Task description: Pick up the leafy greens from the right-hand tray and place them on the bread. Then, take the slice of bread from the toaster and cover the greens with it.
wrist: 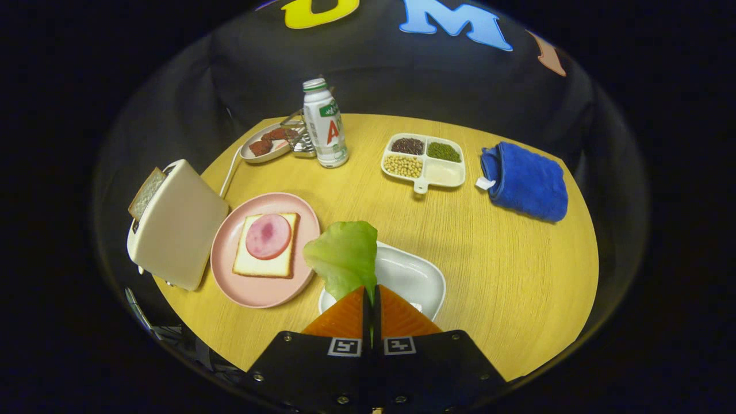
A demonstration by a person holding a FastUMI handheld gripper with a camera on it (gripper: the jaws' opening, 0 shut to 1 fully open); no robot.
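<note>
The gripper has its fingers clenched on the lettuce leaf, holding it up above the white tray. Just left, a pink plate carries bread topped with a ham slice. A second slice stands in the toaster on the worktop.

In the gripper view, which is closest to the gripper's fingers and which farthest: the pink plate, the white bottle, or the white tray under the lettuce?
Gripper shut on green lettuce leaf.
1. Glossy white tray, just beneath and ahead.
2. Round pink plate, beside the toaster.
3. White bottle, far across the table.
</note>
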